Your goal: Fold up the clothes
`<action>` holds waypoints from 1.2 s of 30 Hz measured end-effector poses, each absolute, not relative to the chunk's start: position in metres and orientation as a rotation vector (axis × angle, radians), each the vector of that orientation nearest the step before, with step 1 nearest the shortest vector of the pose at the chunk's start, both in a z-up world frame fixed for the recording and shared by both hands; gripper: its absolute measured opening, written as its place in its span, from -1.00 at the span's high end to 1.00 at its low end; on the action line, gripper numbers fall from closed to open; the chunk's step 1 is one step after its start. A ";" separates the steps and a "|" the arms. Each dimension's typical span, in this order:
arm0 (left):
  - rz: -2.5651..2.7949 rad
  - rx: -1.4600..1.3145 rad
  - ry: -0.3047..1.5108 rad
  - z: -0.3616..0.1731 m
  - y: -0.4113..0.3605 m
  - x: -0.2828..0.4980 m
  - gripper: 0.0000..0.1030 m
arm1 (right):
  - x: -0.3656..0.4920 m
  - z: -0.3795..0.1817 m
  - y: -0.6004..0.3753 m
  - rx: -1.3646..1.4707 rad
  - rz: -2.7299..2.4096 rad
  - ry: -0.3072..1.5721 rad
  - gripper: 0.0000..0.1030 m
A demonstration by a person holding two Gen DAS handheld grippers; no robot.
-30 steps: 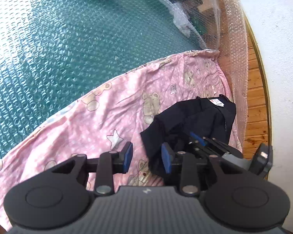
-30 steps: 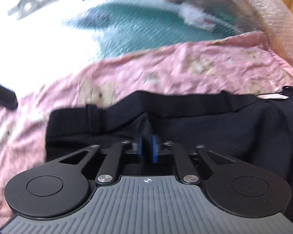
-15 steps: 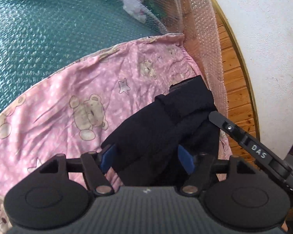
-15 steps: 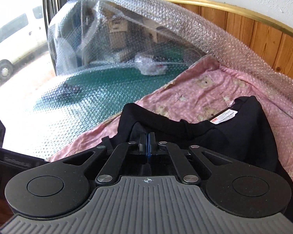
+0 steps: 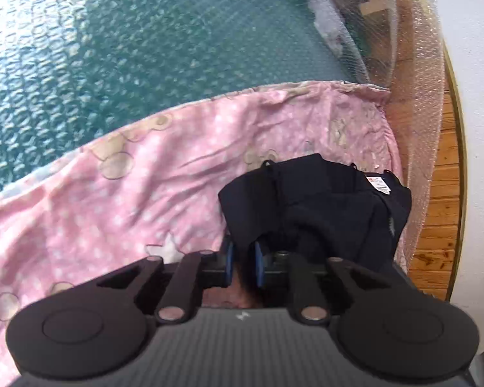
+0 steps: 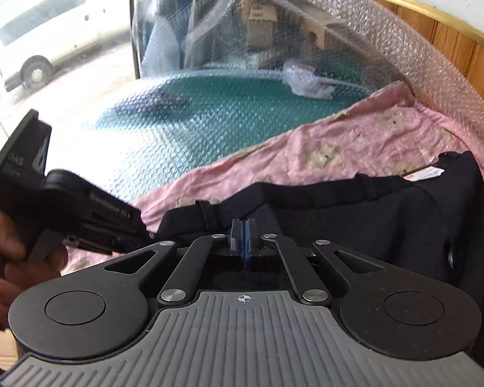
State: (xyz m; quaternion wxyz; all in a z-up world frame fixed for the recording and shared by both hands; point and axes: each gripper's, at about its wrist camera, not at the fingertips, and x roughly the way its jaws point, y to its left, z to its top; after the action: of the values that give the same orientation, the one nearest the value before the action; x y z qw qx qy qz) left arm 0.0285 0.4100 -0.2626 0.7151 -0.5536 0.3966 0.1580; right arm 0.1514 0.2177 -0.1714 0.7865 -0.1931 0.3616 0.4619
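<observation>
Black garment (image 5: pixel 322 206) pinched by both tools on pink sheet (image 5: pixel 113 193).

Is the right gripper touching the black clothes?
Touching. In the right wrist view, the right gripper has its blue pads pressed together on the edge of the black garment, with dark cloth all around them.

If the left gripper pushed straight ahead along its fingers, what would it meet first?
Most likely the black garment: the left gripper already has a fold between its nearly closed fingers, the bunched fabric directly ahead. Depth beyond it is unclear.
</observation>
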 end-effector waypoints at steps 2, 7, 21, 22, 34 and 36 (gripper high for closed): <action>0.408 -1.193 0.868 -0.257 0.418 0.021 0.61 | 0.144 -0.177 0.202 -0.442 0.944 0.779 0.74; 0.449 -1.173 0.787 -0.226 0.435 0.013 0.51 | 0.130 -0.193 0.154 -0.580 0.822 0.722 -0.05; 0.335 -0.710 1.150 -0.227 0.327 0.182 0.69 | 0.096 -0.215 0.078 -0.571 0.695 0.788 -0.05; 0.340 -0.696 1.148 -0.228 0.326 0.180 0.85 | 0.094 -0.216 0.071 -0.560 0.681 0.796 -0.05; 0.237 -1.031 0.930 -0.244 0.386 0.071 0.80 | 0.101 -0.234 -0.087 0.423 0.418 1.084 -0.05; 0.244 -1.039 0.916 -0.243 0.387 0.071 0.63 | 0.094 -0.241 -0.116 0.599 0.341 1.078 -0.05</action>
State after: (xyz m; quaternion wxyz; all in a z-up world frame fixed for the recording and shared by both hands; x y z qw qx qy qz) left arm 0.0711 0.3866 -0.2432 0.7627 -0.4779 0.4210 0.1120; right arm 0.0945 -0.1161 -0.2412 0.8023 0.2795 0.5029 0.1592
